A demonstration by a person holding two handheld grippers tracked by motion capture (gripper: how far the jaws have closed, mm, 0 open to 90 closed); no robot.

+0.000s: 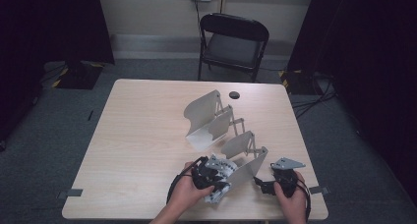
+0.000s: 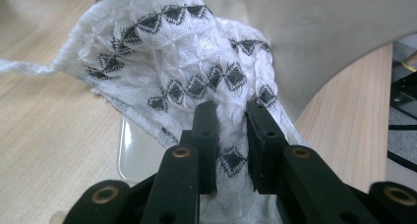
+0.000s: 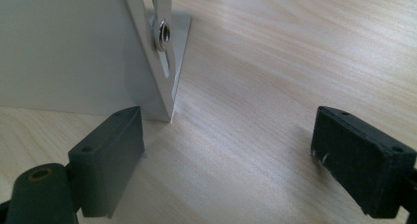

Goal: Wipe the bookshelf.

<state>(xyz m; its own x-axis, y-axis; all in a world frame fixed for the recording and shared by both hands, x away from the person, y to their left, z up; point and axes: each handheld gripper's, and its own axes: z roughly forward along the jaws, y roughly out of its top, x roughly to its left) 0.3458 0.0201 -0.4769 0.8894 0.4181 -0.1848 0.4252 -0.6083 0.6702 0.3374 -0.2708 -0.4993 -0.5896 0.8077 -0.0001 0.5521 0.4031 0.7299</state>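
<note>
Knitted cloth: white cloth (image 2: 196,62) with rows of black diamond shapes, bunched up at the near end of the grey metal rack, over the pale wooden table (image 1: 137,150); in the high view it shows as a small white patch (image 1: 216,193) under the left hand.
Left gripper: the left gripper (image 2: 231,130) has its jaws drawn close together, pinching a fold of the cloth; the black pads press on the fabric from both sides.
Left hand: the left hand (image 1: 189,188) wraps the gripper body at the near edge of the table, just beside the rack's nearest panel.
Right gripper: the right gripper (image 3: 228,150) has its jaws spread wide with bare table between them, holding nothing; its one jaw stands just beside the lower corner of a rack panel, and whether it touches cannot be told.
Right hand: the right hand (image 1: 290,197) rests near the table's near right corner.
Hard to make out: the cloth's lower part is hidden behind the left jaws; its far edge trails off to a thin strand at the left.
Metal rack: the grey metal rack (image 1: 211,118), curved panels on jointed arms, stands across the middle of the table.
Around: a clear flat sheet (image 2: 135,155) lies under the cloth; a small black disc (image 1: 234,94) sits near the far edge; a black folding chair (image 1: 233,42) stands beyond the table.
</note>
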